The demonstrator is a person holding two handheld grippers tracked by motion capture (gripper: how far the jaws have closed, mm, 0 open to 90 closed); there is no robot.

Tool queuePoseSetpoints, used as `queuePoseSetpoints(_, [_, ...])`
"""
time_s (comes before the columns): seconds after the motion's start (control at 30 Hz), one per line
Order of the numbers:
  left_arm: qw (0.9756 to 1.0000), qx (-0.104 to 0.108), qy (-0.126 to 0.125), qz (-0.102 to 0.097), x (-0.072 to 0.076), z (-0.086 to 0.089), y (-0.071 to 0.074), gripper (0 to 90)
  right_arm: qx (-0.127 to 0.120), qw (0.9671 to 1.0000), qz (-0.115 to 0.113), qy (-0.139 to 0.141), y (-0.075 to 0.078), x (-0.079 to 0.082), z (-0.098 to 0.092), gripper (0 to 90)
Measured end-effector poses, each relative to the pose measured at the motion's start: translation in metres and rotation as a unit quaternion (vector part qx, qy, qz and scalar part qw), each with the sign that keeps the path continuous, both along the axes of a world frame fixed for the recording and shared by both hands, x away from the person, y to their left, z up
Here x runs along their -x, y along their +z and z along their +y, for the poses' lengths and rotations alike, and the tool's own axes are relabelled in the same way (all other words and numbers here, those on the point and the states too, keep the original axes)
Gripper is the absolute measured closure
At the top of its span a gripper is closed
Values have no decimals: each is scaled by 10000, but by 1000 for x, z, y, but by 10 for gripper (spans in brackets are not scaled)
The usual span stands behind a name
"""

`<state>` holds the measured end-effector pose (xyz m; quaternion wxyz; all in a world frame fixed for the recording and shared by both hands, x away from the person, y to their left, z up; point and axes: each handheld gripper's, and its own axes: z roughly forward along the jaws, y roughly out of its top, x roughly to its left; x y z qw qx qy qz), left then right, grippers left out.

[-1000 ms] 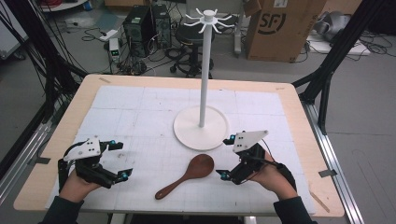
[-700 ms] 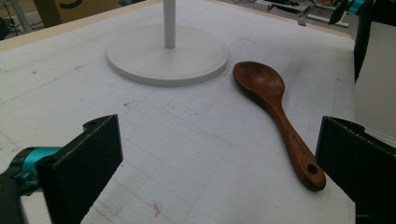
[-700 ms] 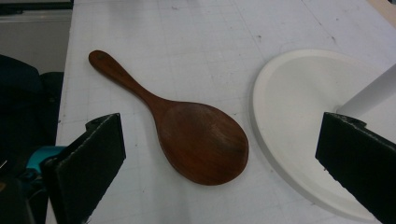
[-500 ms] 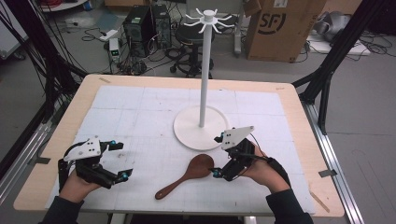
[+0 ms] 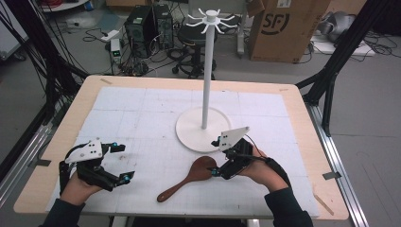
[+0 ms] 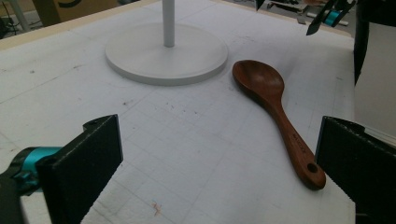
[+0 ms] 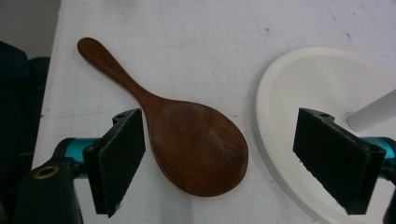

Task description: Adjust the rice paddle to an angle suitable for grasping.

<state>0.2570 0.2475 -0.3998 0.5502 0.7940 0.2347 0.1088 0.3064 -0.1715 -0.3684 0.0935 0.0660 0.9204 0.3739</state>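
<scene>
At the left of the worktop point(image 5: 293, 101), the left gripper point(image 5: 118, 163) is resting low on the white mat point(image 5: 142, 118), its jaws standing wide apart with nothing between them. Nearer the middle, the wooden spoon point(image 5: 191, 177) is lying flat, handle toward the person, bowl just beside the round base of the white stand point(image 5: 208, 127). To the right, the right gripper point(image 5: 218, 158) is hovering at the bowl; its jaws have just been closing but are gaping around it, not pressing.
</scene>
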Motion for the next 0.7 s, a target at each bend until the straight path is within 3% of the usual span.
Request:
queuePoseSetpoints(0.27, [10000,16,-5,5,1,0,0,17,294,9995,-80,-26,-2,-6,7,273])
queuePoseSetpoints(0.43, [10000,15,-40,-4,1,0,0,17,503,9987,-72,62,-3,-10,12,430])
queuePoseSetpoints(0.7, [10000,4,-31,-2,0,-1,0,17,725,9966,235,323,-8,-17,18,589])
